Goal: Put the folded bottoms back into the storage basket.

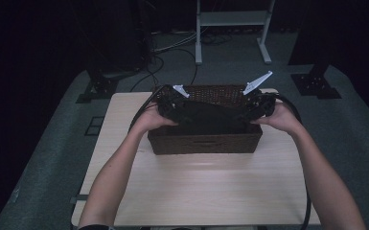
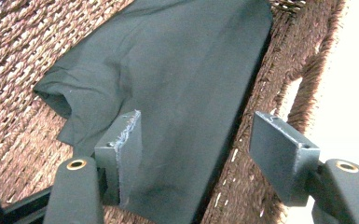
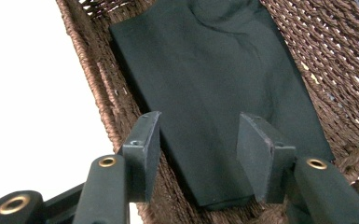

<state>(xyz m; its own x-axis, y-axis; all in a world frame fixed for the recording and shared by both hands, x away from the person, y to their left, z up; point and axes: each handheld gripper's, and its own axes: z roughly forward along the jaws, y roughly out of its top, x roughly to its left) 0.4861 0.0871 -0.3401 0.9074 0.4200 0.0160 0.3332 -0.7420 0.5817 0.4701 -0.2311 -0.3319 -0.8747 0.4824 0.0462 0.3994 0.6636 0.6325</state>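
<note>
A folded black cloth lies inside a dark brown woven basket at the middle of the table. Seen from the left gripper view, the cloth rests flat on the basket's weave, and my left gripper hangs open above its near edge. My left gripper sits over the basket's left end. My right gripper sits over the right end. In the right gripper view, the cloth lies against the basket wall, and my right gripper stands open over it, holding nothing.
The light wooden table has free room in front of the basket. Behind it on the grey floor are cables, a white metal frame and black stand feet.
</note>
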